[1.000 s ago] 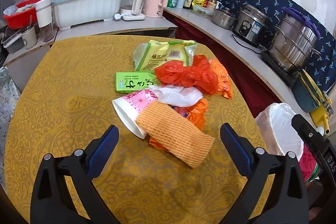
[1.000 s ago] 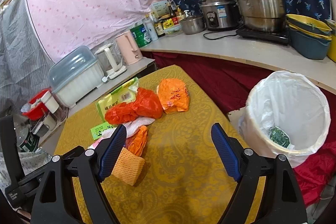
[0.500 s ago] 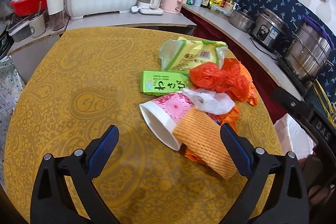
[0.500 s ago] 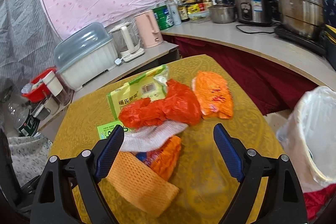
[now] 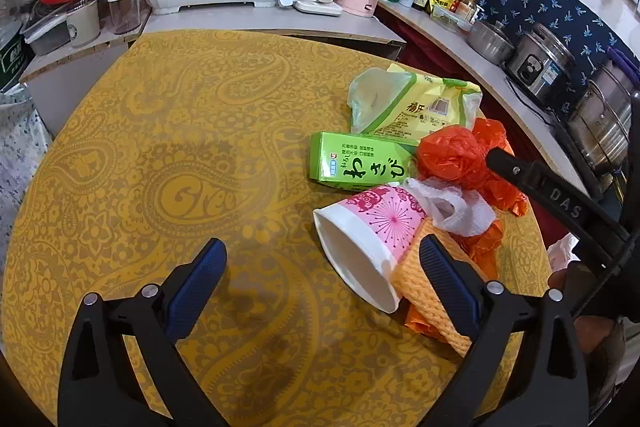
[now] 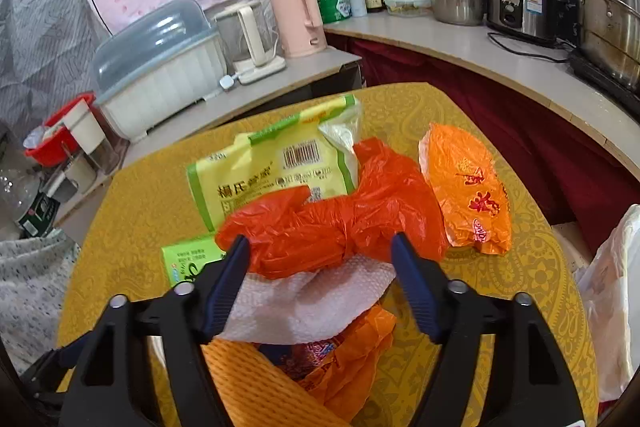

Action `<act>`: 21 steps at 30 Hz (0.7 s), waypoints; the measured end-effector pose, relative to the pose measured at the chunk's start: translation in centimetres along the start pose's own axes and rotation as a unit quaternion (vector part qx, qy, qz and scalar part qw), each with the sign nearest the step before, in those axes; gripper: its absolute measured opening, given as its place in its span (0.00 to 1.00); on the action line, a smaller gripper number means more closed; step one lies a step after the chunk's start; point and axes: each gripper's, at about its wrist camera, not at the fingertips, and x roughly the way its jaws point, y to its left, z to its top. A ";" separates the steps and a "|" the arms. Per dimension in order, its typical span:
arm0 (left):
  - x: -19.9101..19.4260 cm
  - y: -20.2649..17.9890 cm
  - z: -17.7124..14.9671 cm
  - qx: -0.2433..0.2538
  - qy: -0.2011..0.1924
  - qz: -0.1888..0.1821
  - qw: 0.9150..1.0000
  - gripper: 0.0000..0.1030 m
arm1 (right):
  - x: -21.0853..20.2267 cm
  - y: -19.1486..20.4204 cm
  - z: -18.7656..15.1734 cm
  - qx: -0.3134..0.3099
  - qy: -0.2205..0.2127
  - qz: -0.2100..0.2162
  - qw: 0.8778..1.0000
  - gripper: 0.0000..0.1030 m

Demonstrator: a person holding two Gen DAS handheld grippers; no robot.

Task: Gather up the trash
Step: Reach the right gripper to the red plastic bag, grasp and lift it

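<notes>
Right hand-held gripper (image 6: 320, 255) has advanced, closing around red bag (image 6: 340, 223)

trash pile (image 6: 332, 227) — table's right side | pink cup (image 5: 368, 239) tipped over

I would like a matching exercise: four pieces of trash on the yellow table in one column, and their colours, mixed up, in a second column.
Things:
1. paper cup
2. small box
3. crumpled plastic bag
4. paper towel

Colours:
A. white
B. red-orange
C. pink with a white rim
D. green

Pairs: 1-C, 2-D, 3-B, 4-A
</notes>
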 end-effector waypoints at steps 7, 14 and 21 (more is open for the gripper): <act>0.1 -0.4 -0.5 0.000 0.007 -0.011 1.000 0.90 | 1.0 -1.6 -0.6 0.023 0.020 0.006 1.000 0.07; -1.0 -2.5 -1.5 0.016 0.005 -0.023 1.000 0.90 | -2.9 -2.0 -0.1 0.021 -0.021 0.018 0.999 0.03; -2.8 -4.8 -2.5 0.041 -0.003 -0.035 0.999 0.90 | -7.8 -2.6 0.1 0.016 -0.065 0.022 0.998 0.01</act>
